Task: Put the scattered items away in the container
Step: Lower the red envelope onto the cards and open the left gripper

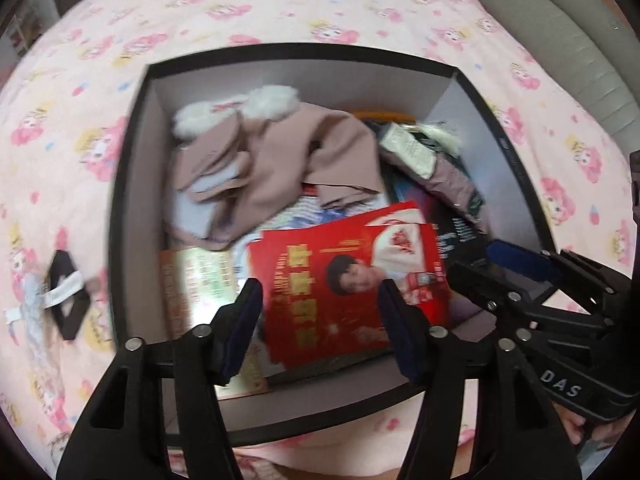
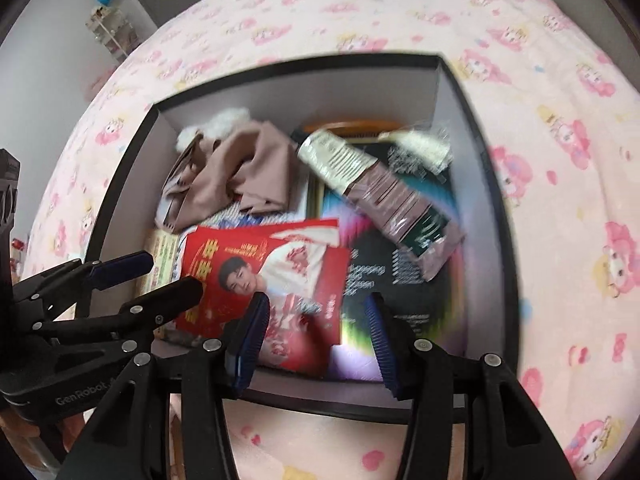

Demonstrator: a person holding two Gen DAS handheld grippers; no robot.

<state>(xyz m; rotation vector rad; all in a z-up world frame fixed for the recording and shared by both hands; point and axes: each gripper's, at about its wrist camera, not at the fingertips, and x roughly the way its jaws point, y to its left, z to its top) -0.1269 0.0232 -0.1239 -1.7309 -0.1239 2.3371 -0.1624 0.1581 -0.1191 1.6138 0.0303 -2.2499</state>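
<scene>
A black-rimmed box [image 1: 120, 200] [image 2: 496, 200] with grey inner walls sits on the pink bed. Inside lie a dusty-pink garment [image 1: 280, 160] [image 2: 240, 172] with white fur trim, a red magazine [image 1: 344, 272] [image 2: 280, 268], a dark glossy book [image 2: 400, 280] and a crinkly packet [image 1: 436, 176] [image 2: 384, 188]. My left gripper [image 1: 320, 328] hovers open over the red magazine at the box's near side, nothing between its blue pads. My right gripper [image 2: 316, 340] hangs open just beside it, over the magazine's edge and the dark book. Each gripper shows in the other's view [image 1: 472, 260] [image 2: 176, 272].
A small black item with a white strap [image 1: 66, 294] lies on the cartoon-print sheet [image 1: 280, 4] left of the box. A yellowish booklet [image 1: 196, 280] is in the box's near left corner. A grey padded edge [image 1: 580, 60] borders the bed at the far right.
</scene>
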